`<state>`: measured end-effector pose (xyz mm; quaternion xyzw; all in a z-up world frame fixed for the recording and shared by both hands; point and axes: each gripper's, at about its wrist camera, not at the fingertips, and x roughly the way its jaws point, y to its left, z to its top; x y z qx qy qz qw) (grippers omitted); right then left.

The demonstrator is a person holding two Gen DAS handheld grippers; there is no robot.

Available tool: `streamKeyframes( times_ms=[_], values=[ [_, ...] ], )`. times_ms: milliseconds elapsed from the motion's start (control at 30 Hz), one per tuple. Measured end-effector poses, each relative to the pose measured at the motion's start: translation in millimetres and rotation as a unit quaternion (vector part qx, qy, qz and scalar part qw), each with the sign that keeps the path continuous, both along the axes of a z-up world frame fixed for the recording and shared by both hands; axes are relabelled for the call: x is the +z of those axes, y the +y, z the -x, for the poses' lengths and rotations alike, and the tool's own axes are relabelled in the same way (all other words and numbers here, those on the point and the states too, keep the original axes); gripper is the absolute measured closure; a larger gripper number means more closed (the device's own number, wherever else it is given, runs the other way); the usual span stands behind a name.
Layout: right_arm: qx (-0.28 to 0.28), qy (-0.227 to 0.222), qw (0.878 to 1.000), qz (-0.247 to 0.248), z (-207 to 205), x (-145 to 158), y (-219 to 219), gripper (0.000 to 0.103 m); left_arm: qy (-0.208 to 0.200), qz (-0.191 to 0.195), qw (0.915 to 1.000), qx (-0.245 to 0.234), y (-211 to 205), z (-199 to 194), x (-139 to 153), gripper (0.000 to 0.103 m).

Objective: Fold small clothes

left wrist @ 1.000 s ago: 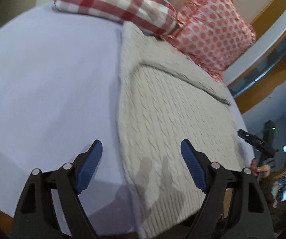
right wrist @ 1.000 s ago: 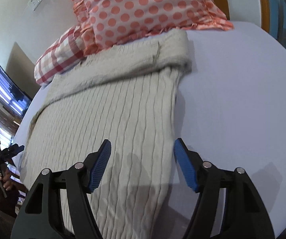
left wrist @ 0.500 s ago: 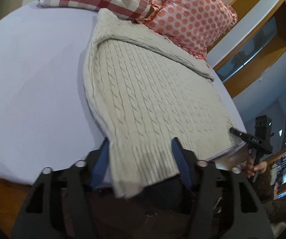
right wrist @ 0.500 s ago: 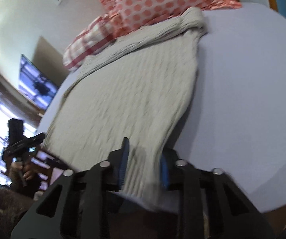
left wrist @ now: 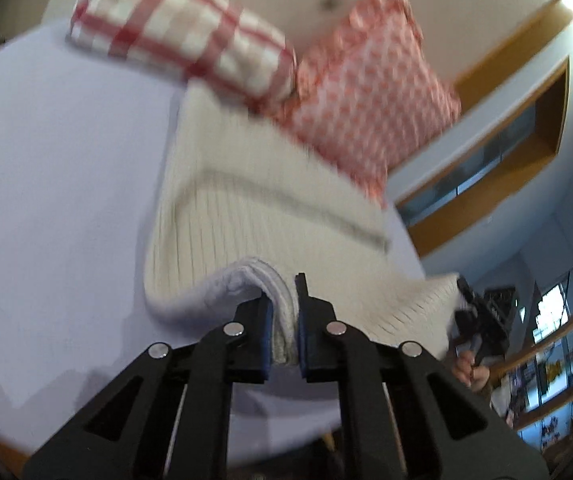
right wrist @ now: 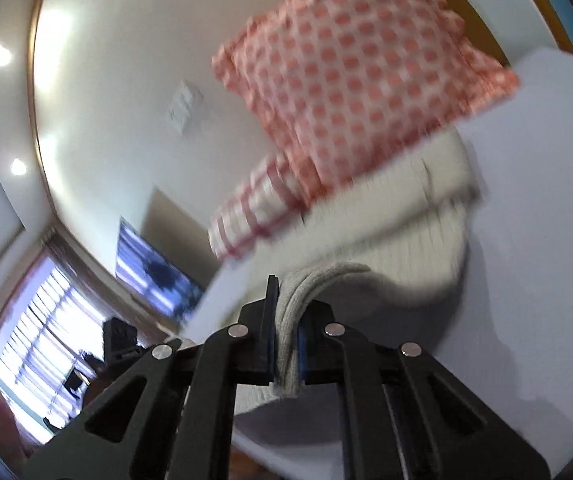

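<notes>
The left claw (left wrist: pixel 284 320) is pinched tight on the near hem of the cream sweater (left wrist: pixel 254 208), and a fold of the lilac bedsheet (left wrist: pixel 54 168) looks bunched in the same bite. That is the first worry: lift from here and the sheet may ride up with the knit and drag the fold crooked. Beyond it, the sweater lies flat up the bed, its top edge against the checked pillow (left wrist: pixel 182 36) and the spotted pillow (left wrist: pixel 366 92). Over on the right, the right claw (right wrist: pixel 286 344) is clamped on several gathered layers of the sweater's hem (right wrist: pixel 326 272), which curve up out of its grip above the mattress. The view is blurred, so how deep the knit sits between the pads is hard to judge. The knit looks thick and heavy; a shallow bite could slip mid-lift, one corner would drop, and the fold would land skewed. Carrying too far forward risks catching the pillows.
</notes>
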<state>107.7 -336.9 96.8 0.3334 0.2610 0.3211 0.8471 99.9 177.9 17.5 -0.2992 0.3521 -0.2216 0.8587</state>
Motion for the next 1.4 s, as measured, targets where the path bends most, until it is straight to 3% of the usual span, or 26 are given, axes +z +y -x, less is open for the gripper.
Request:
streamKeyframes(
  times_ms=[100,167,267,367,467,567,600,667,700,733,767,833,900,1000,1067,1133,1200,1267,1333,1400],
  values=[
    [-0.025,-0.01,1.0,-0.006,-49,18,-1,0.095,-0.007,0.002,0.9993,0.036,8,-55,16,0.094],
    [-0.044,-0.005,0.999,-0.006,-97,25,0,0.095,-0.014,-0.022,0.998,0.057,6,-95,26,0.094],
    [-0.067,0.014,0.998,0.01,-159,18,8,0.095,-0.017,-0.065,0.9943,0.083,2,-160,32,0.094],
    [-0.102,0.051,0.992,0.058,-220,-6,19,0.095,0.019,-0.101,0.9893,0.104,-2,-226,12,0.094],
    [-0.135,0.143,0.976,0.097,-270,-49,22,0.094,0.089,-0.114,0.9833,0.111,-1,-276,-23,0.092],
    [-0.125,0.256,0.956,0.07,-296,-86,14,0.093,0.117,-0.066,0.9847,0.111,12,-285,-42,0.085],
    [-0.122,0.253,0.958,0.06,-295,-85,11,0.087,0.109,-0.051,0.9867,0.109,18,-281,-42,0.083],
    [-0.128,0.219,0.965,0.066,-289,-72,6,0.063,0.094,-0.04,0.9879,0.117,30,-270,-37,0.069],
    [-0.131,0.199,0.969,0.069,-284,-63,5,0.036,0.085,-0.04,0.9872,0.129,37,-263,-32,0.061],
    [-0.151,0.174,0.97,0.08,-275,-51,4,0.007,0.078,-0.044,0.986,0.141,41,-259,-26,0.047],
    [-0.173,0.155,0.969,0.089,-267,-41,3,0.002,0.065,-0.051,0.9843,0.156,47,-249,-18,0.043],
    [-0.194,0.098,0.972,0.091,-254,-21,2,0.002,0.04,-0.058,0.984,0.163,56,-231,-6,0.04],
    [-0.181,0.058,0.975,0.115,-242,-5,10,0.002,0.041,-0.067,0.9843,0.158,60,-222,0,0.036],
    [-0.124,0.055,0.976,0.171,-233,-4,41,0.002,0.067,-0.088,0.9837,0.142,57,-211,-6,0.036],
    [-0.091,0.055,0.965,0.238,-226,-10,73,0.002,0.098,-0.09,0.9842,0.117,51,-205,-21,0.036],
    [-0.07,0.038,0.937,0.341,-217,-20,111,0.002,0.115,-0.082,0.9855,0.094,43,-202,-34,0.036],
    [-0.054,0.021,0.909,0.412,-209,-31,138,0.002,0.123,-0.075,0.9866,0.077,36,-202,-44,0.036],
    [-0.037,0.015,0.896,0.442,-204,-42,155,0.002,0.132,-0.076,0.9862,0.064,29,-206,-53,0.036],
    [-0.031,0.016,0.893,0.449,-203,-49,164,0.002,0.141,-0.08,0.9848,0.061,20,-213,-61,0.036],
    [-0.024,0.042,0.883,0.466,-208,-62,169,0.002,0.135,-0.082,0.9854,0.064,16,-218,-63,0.035]
  ],
)
